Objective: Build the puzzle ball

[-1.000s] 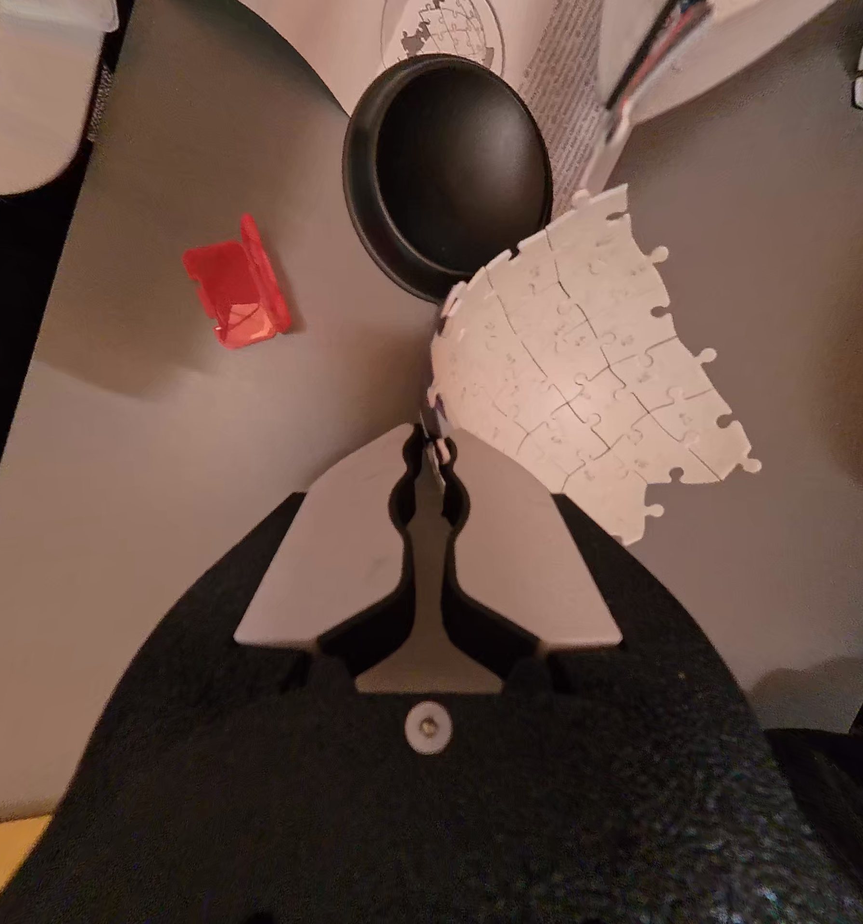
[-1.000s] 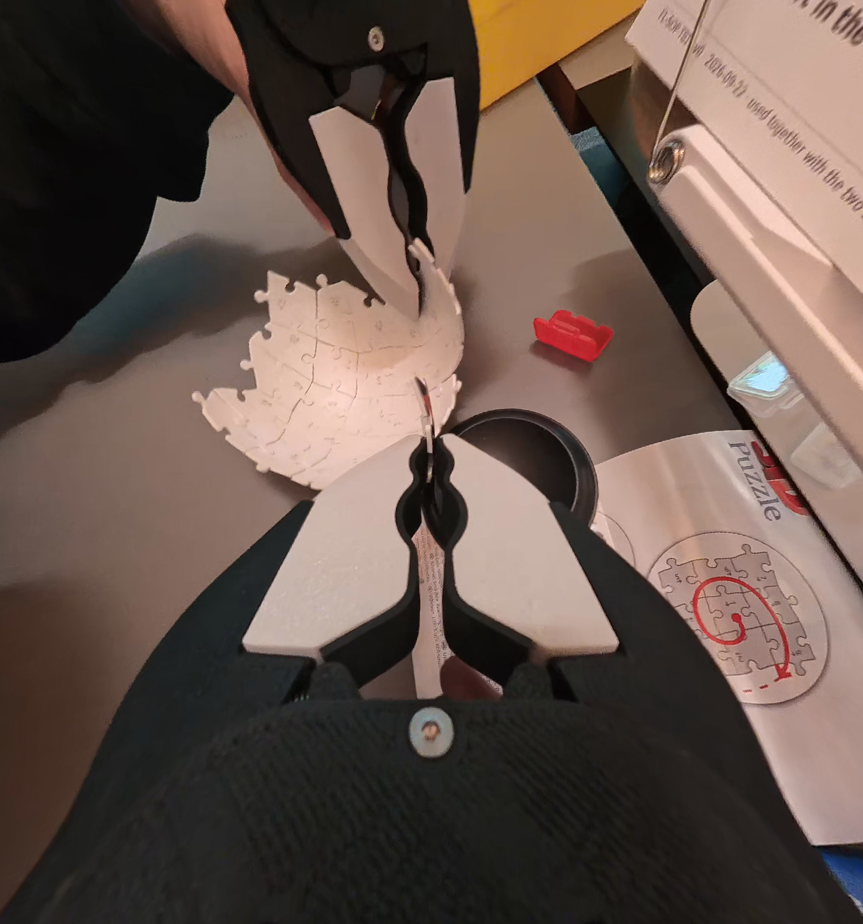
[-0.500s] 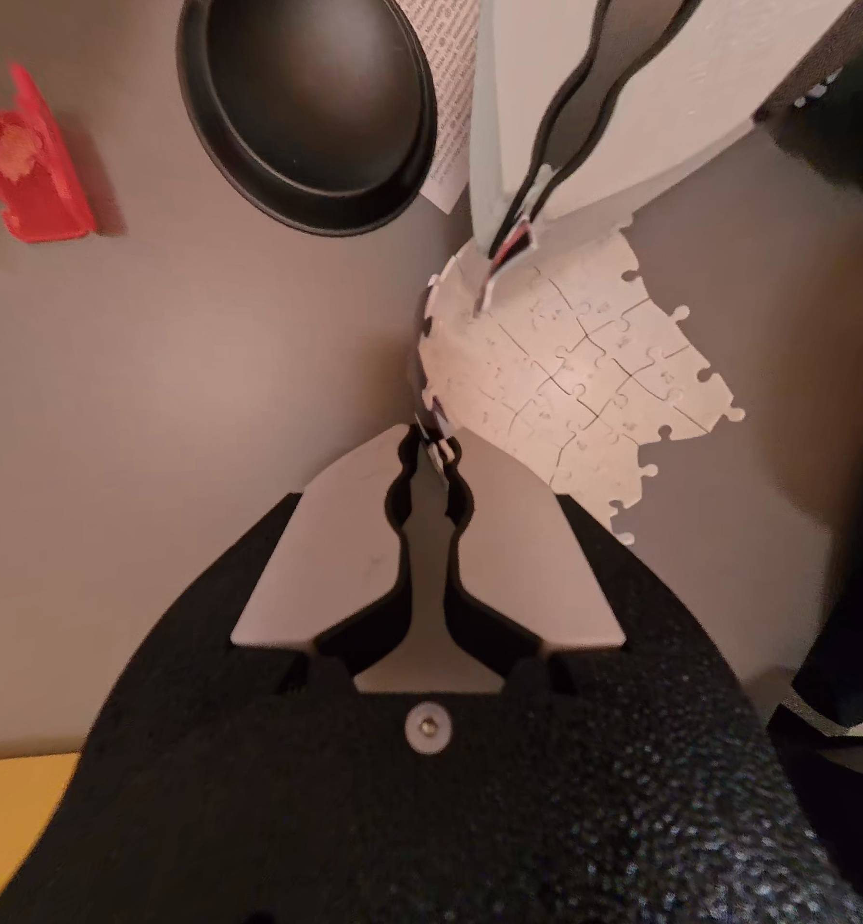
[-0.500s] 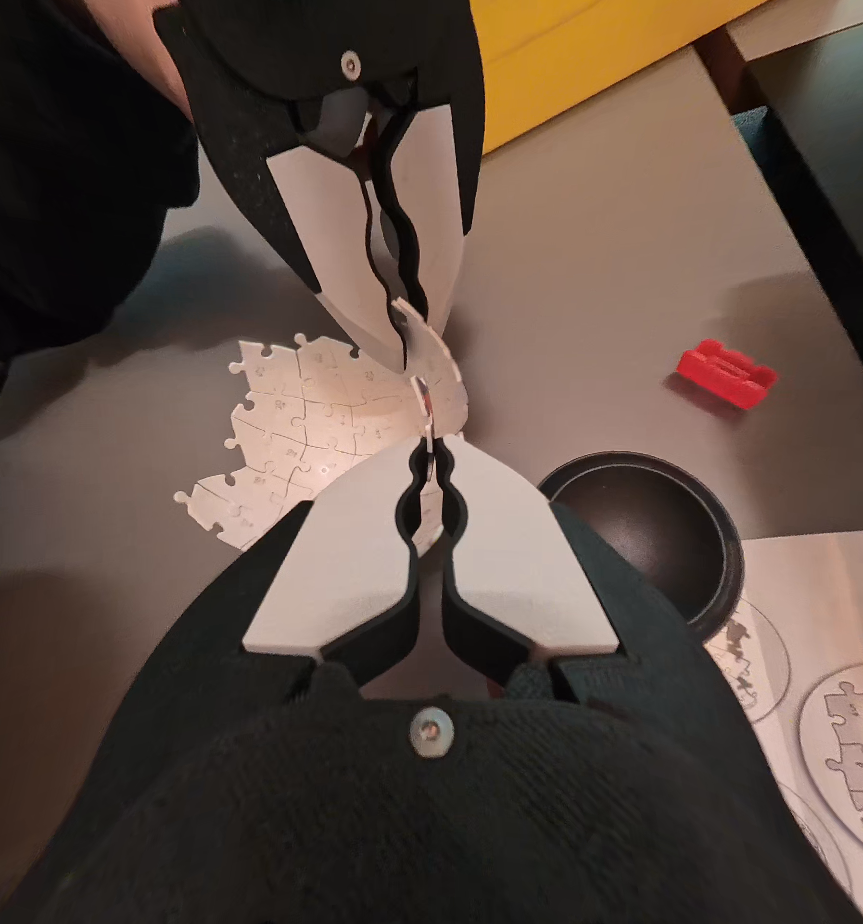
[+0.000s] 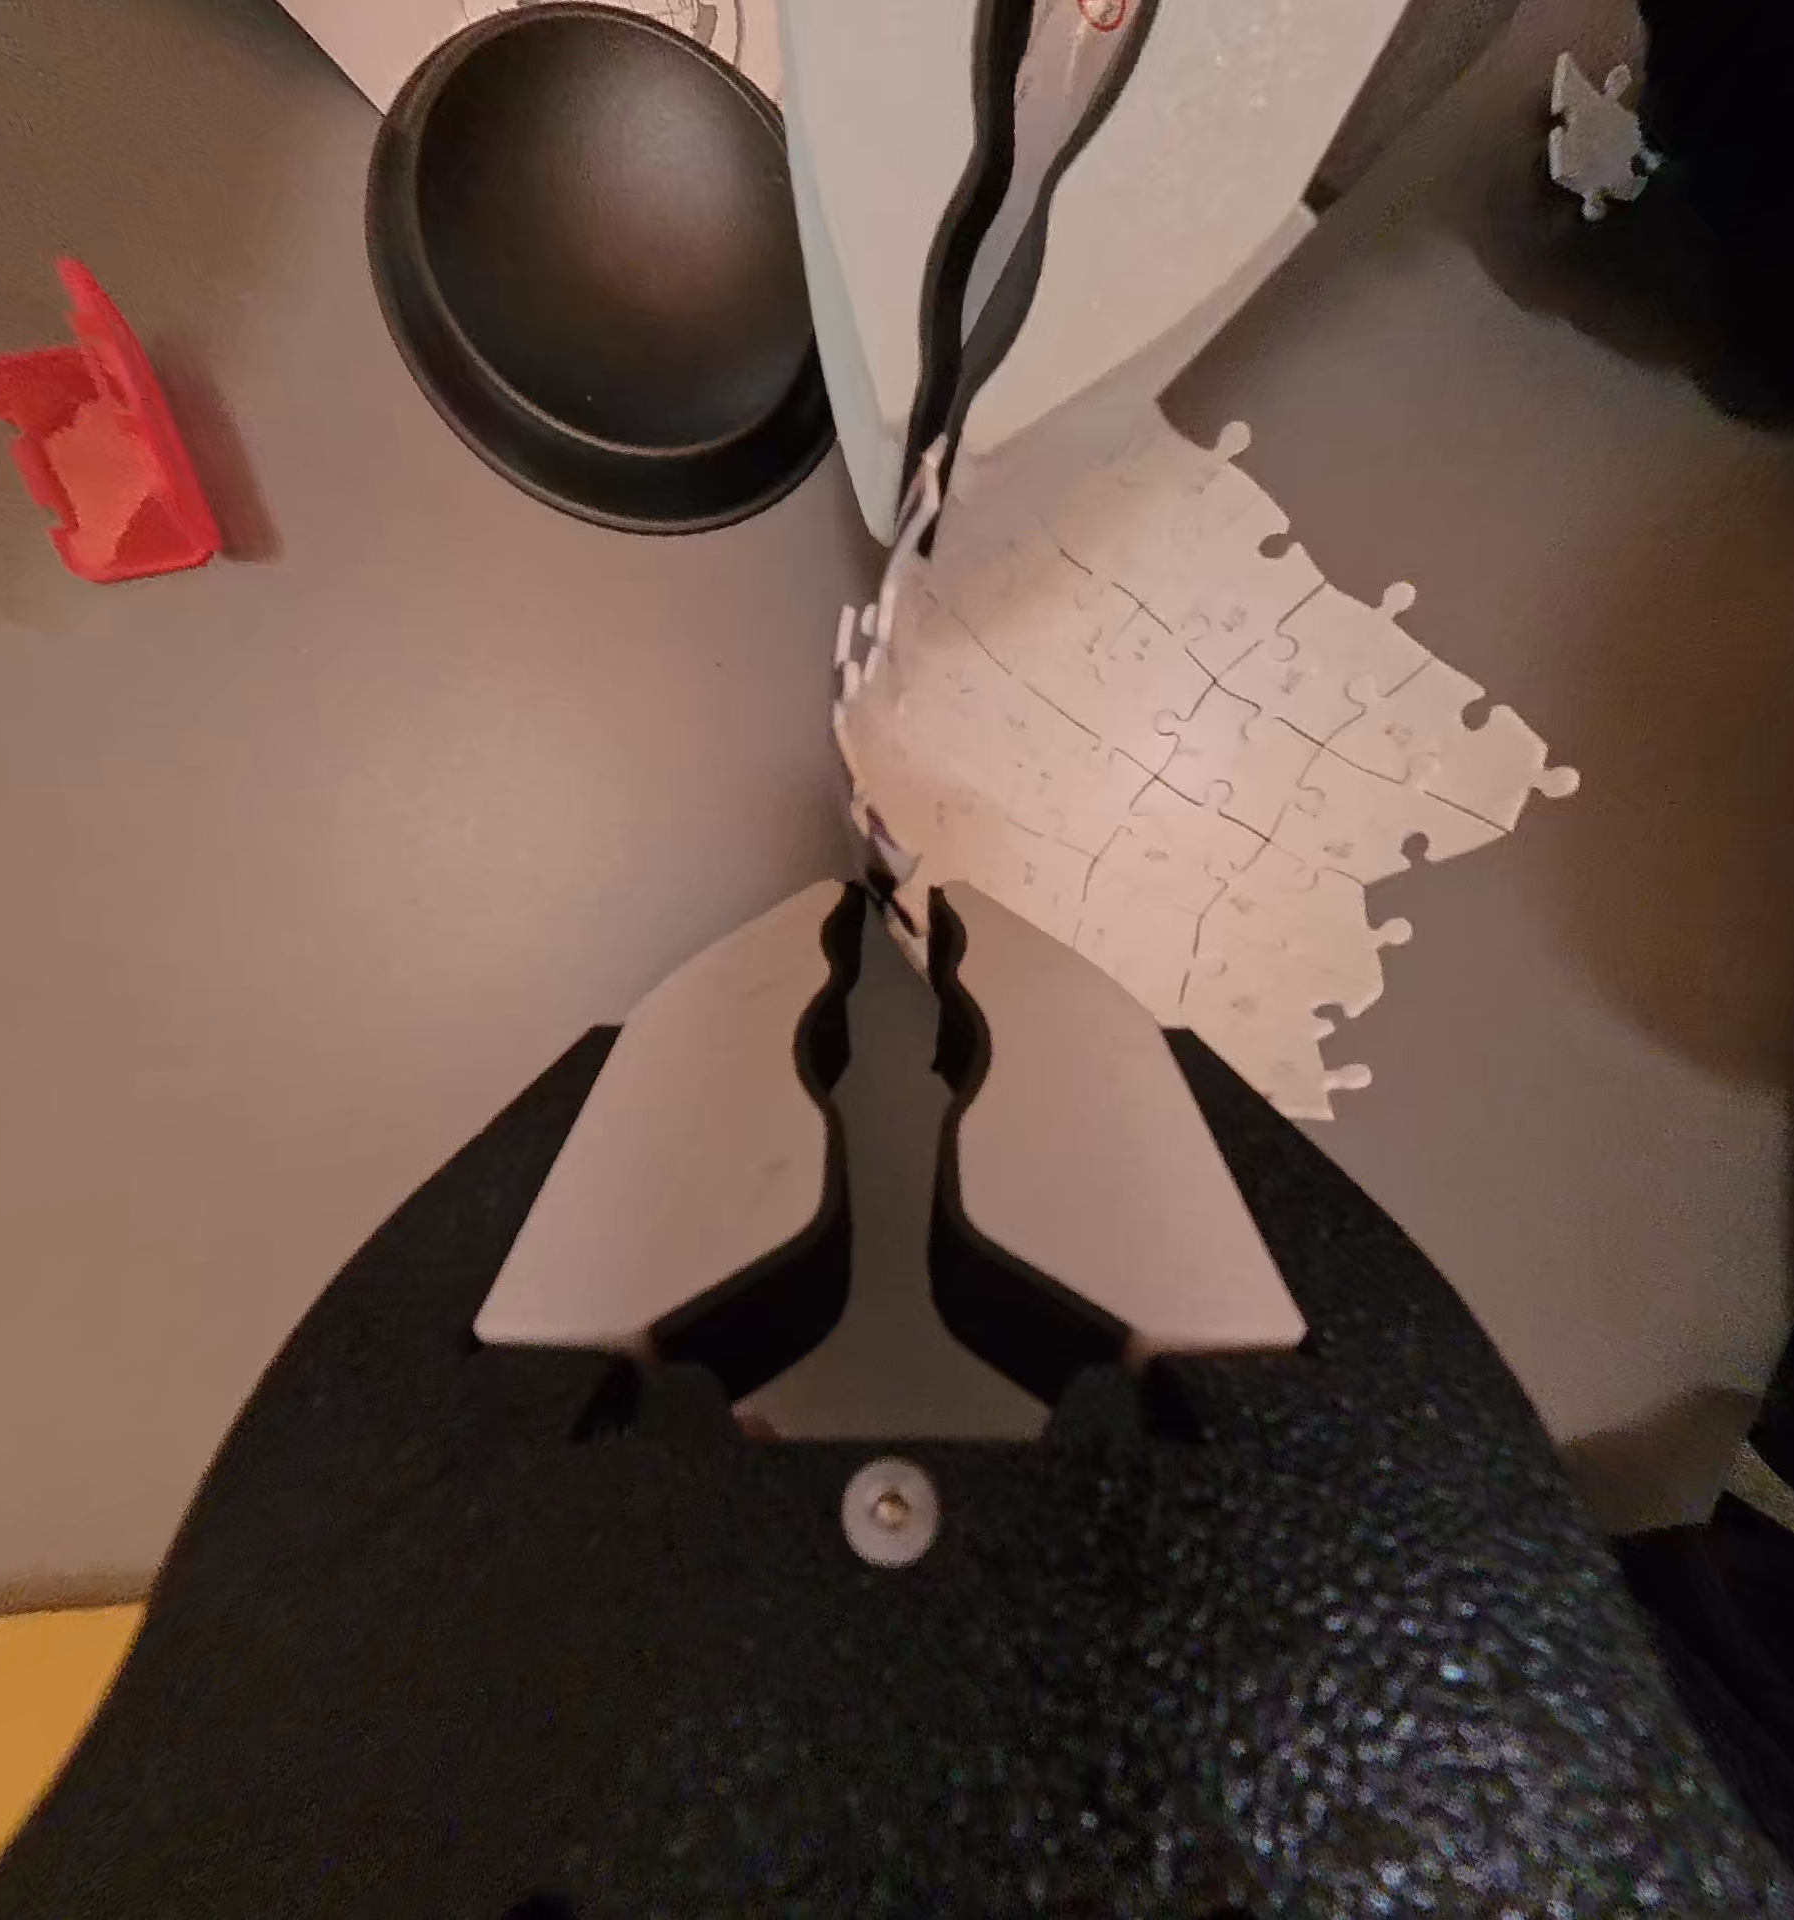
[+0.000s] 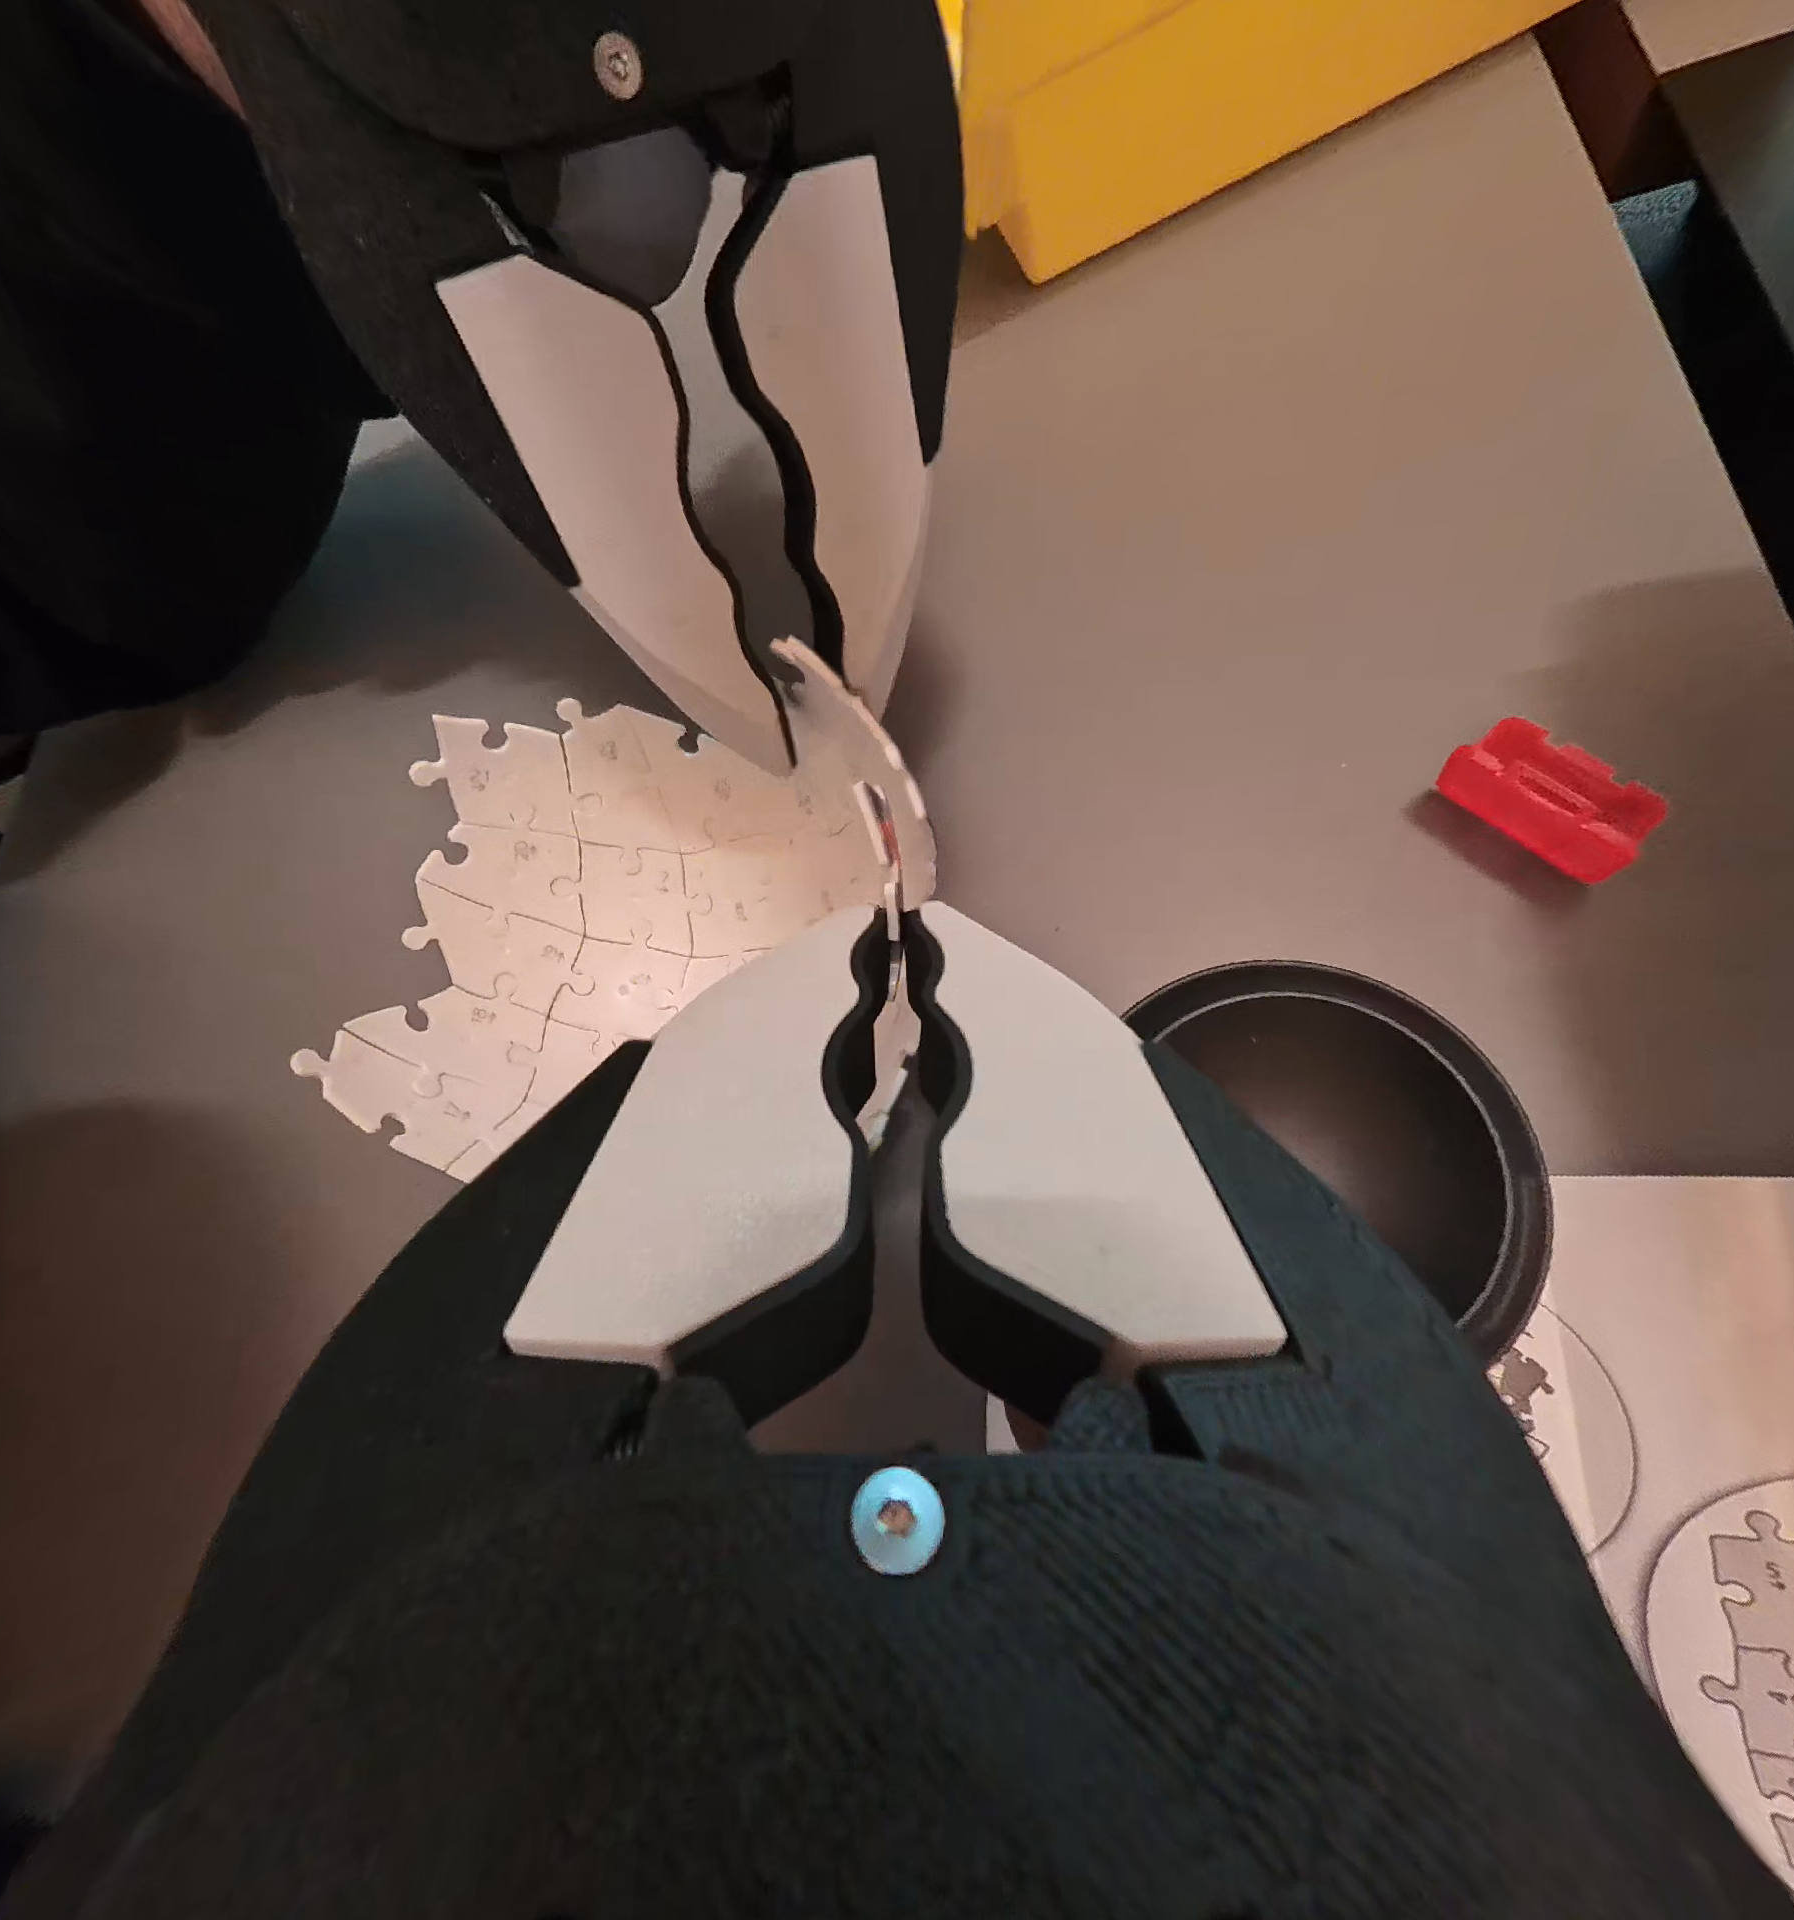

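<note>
Left wrist view: left gripper (image 5: pixel 895 902) clamped on near rim of curved white puzzle shell (image 5: pixel 1173 769), which sits on grey counter (image 5: pixel 405 831). Right gripper (image 5: pixel 924 488) pinches a piece at the shell's far rim; right wrist view shows same, right gripper (image 6: pixel 898 935) closed on it. Black bowl (image 5: pixel 602 281) beside shell; red clip (image 5: pixel 93 457) well apart

A curved white shell of interlocked plastic puzzle pieces (image 5: pixel 1184 769) tilts above the grey tabletop, its pale hollow inner side with small marks facing up and knobbed tabs jutting along its ragged free edge. Its raised rim is pinched at two spots. A single loose white puzzle piece (image 5: pixel 1597 135) lies flat, well apart from the shell.
</note>
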